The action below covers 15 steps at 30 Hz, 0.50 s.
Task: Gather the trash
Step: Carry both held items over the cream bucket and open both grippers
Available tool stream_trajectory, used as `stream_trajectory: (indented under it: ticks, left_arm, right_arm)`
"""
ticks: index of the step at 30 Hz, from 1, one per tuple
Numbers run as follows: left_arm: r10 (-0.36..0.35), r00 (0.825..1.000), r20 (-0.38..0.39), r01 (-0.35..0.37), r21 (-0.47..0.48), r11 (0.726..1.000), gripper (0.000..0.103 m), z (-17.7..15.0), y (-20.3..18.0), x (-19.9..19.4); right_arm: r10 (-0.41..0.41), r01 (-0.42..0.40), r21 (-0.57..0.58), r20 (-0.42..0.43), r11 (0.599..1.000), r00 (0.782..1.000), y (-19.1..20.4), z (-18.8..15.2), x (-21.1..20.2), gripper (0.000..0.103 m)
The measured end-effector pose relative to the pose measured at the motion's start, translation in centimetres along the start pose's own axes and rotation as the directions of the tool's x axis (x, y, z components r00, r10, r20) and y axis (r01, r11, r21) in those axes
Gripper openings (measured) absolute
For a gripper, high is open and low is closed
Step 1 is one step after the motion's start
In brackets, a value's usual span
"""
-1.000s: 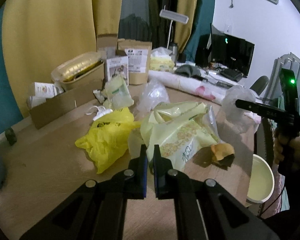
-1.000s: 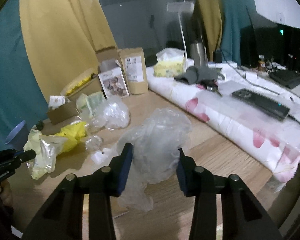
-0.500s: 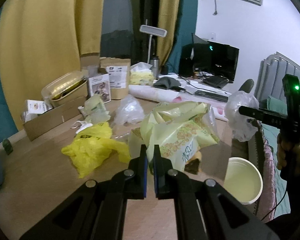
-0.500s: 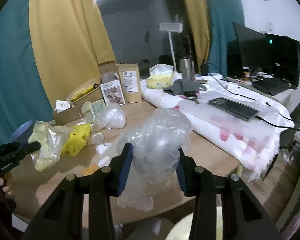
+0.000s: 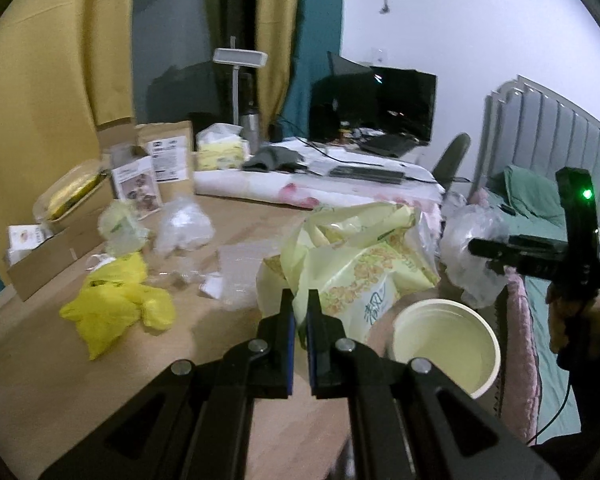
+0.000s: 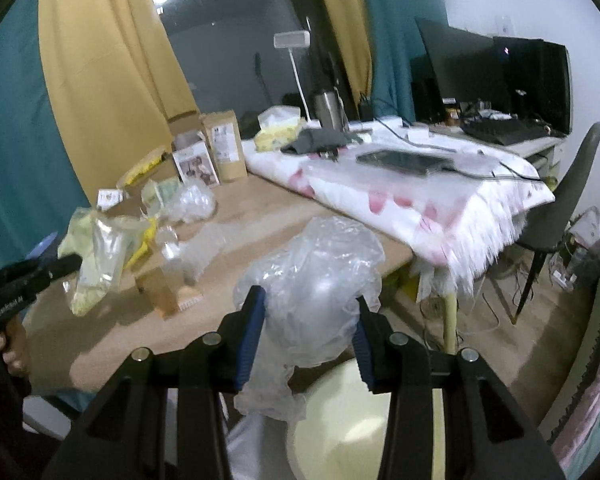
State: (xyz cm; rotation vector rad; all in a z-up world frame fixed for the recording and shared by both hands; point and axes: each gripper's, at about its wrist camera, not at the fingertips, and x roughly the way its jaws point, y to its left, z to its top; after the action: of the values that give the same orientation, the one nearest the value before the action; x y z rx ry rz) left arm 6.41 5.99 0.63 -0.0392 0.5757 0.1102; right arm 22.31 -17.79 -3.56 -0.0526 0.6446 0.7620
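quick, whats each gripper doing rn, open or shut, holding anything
Left gripper: shut on the pale yellow printed bag.
Right gripper: shut on the clear crumpled plastic bag, above the cream bin.

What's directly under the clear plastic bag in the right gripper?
Below the clear plastic bag held by the right gripper sits the pale bin, its rim partly visible. The bag's hanging tail and the fingers cover the bin's inside.
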Motion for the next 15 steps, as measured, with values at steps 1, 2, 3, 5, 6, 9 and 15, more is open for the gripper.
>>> stream_trajectory:
  ticks: [1,2,3,5,6,9,15]
  left_arm:
    - [-0.006,1.0,-0.006,0.006,0.009,1.0,0.004,0.0,-0.7,0.3]
    - [-0.011,1.0,-0.01,0.011,0.015,1.0,0.004,-0.1,-1.3,0.5]
    - [-0.016,1.0,-0.014,0.017,0.021,1.0,0.004,-0.1,-1.9,0.7]
    - [-0.025,0.999,-0.02,0.025,0.034,0.999,0.004,-0.1,-2.9,1.1]
    - [-0.029,0.999,-0.024,0.03,0.043,0.999,0.004,0.0,-3.5,1.4]
    - [-0.041,0.998,-0.039,0.043,0.064,0.997,0.004,0.0,-5.0,2.3]
    - [-0.076,0.994,-0.077,0.083,0.098,0.992,0.004,-0.3,-8.3,4.1]
  right_arm:
    - [0.003,-0.003,0.004,-0.01,1.0,1.0,-0.3,-0.5,0.1,0.04]
    - [0.006,-0.006,0.01,-0.019,1.0,1.0,-0.8,-1.1,0.1,0.041]
    - [0.005,-0.005,0.019,-0.029,1.0,1.0,-1.3,-1.8,0.1,0.045]
    - [-0.002,0.003,0.03,-0.038,1.0,0.999,-2.0,-2.5,0.1,0.055]
    - [-0.007,0.008,0.036,-0.037,0.999,0.999,-2.4,-2.9,-0.1,0.061]
    - [-0.01,0.012,0.055,-0.036,0.998,0.999,-3.6,-3.6,-0.4,0.067]
    - [-0.026,0.029,0.085,-0.032,0.996,0.999,-6.2,-5.0,-1.2,0.069]
